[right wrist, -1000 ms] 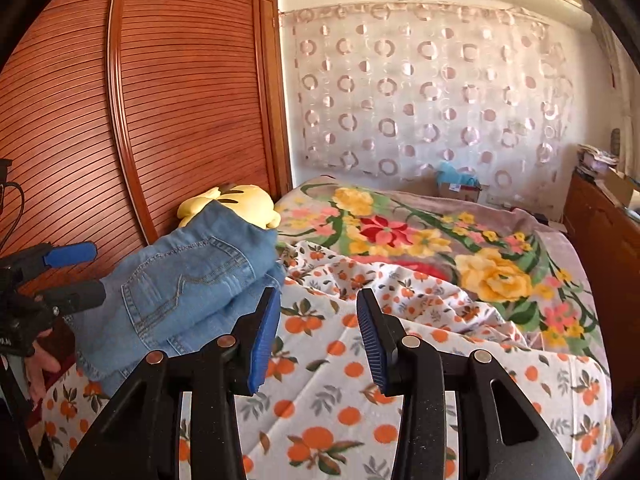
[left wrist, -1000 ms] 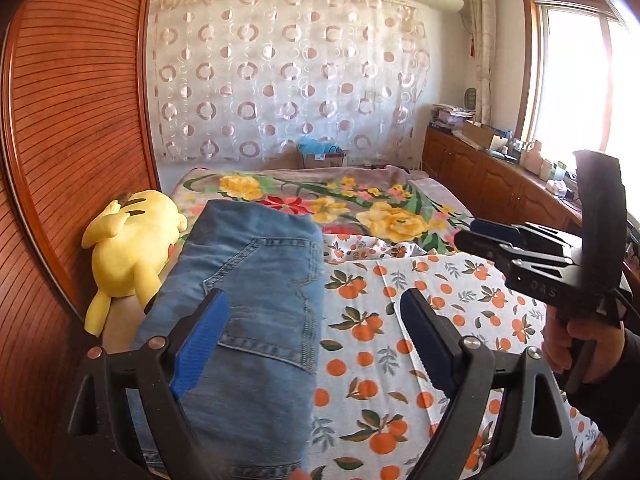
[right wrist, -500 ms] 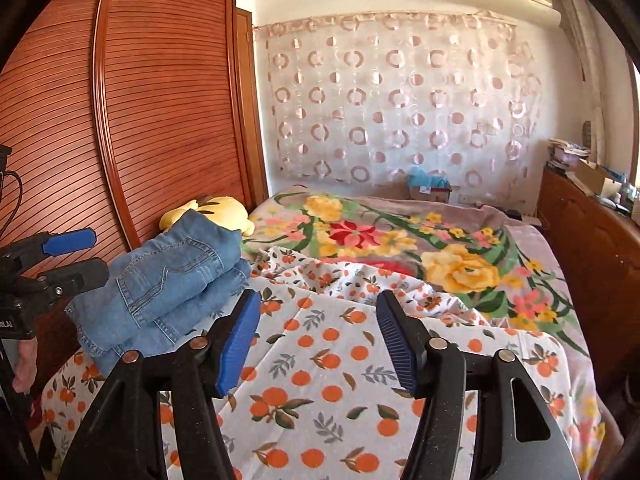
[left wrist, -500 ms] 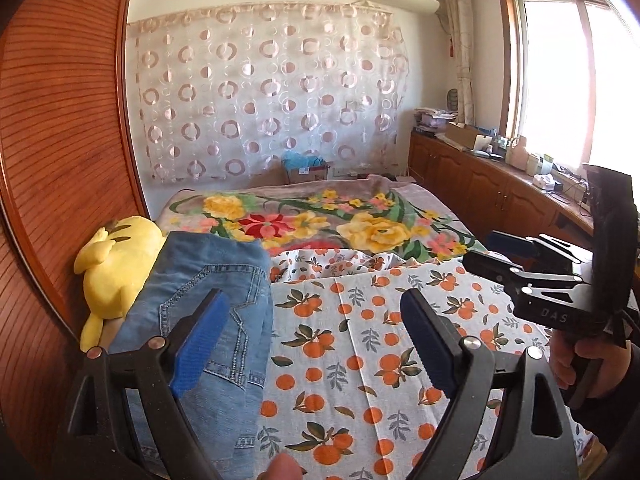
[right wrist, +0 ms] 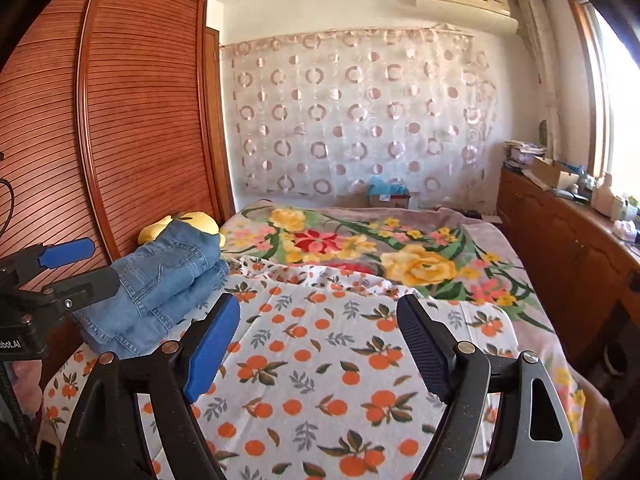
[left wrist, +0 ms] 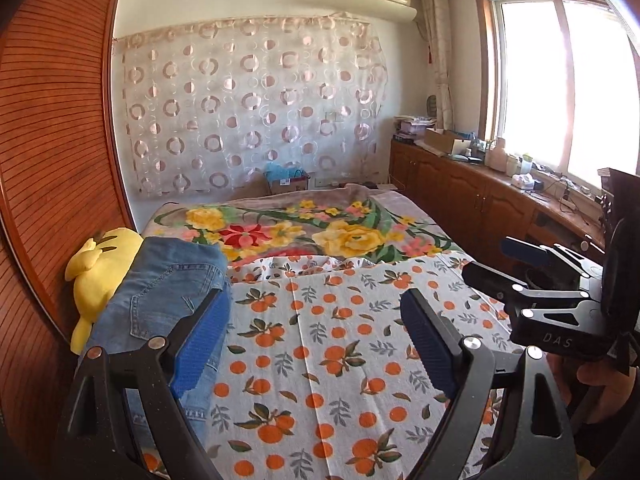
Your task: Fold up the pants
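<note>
Jaws of the right gripper (right wrist: 318,346) have just been opening and grasp nothing; the left gripper (left wrist: 316,344) gapes empty too. Folded jeans (right wrist: 168,280) lie at ten o'clock on the bed (right wrist: 320,364).

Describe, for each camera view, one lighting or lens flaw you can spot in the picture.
Left wrist view: the bright window is blown out to white, and the brown slatted wardrobe door bows from fisheye distortion. Right wrist view: dark vignette fills the corners, and glare washes the window edge.
</note>
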`<state>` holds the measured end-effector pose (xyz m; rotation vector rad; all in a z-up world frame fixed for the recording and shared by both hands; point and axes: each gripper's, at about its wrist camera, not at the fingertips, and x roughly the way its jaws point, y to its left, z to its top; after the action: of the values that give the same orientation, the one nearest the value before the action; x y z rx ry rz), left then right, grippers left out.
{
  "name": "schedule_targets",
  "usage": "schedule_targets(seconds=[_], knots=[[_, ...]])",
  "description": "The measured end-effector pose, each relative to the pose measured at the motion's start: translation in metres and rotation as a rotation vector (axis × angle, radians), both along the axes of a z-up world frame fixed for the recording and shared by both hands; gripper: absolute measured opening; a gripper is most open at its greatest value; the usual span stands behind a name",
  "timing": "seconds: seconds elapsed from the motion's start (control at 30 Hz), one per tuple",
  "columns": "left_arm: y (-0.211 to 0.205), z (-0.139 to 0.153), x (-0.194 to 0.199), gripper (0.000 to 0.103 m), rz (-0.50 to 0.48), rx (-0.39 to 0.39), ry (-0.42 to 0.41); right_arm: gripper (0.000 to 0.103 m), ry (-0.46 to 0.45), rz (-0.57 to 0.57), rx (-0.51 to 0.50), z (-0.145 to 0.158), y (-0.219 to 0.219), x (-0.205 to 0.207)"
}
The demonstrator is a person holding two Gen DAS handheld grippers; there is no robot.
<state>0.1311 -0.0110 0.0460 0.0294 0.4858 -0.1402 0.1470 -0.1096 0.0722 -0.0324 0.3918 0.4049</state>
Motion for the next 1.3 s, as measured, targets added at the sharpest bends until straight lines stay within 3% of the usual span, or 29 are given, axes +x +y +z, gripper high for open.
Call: schedule_targets(seconds=[0.4,0.83,1.3], knots=[[-0.005,-0.017,-0.044,0.088,0.027,-0.014,0.022,0.082,0.01,-0.058,0.01,-0.001,-0.011,-0.061],[-0.008,0.0,-0.097,0.088,0.047,-0.022,-0.012,0.082,-0.031,-0.07,0.025,0.018,-0.025,-0.112],[0.002,0.002,-0.127,0.088,0.073,-0.023,-0.034,0.082,-0.049,-0.058,0.04,0.004,-0.026,-0.146]])
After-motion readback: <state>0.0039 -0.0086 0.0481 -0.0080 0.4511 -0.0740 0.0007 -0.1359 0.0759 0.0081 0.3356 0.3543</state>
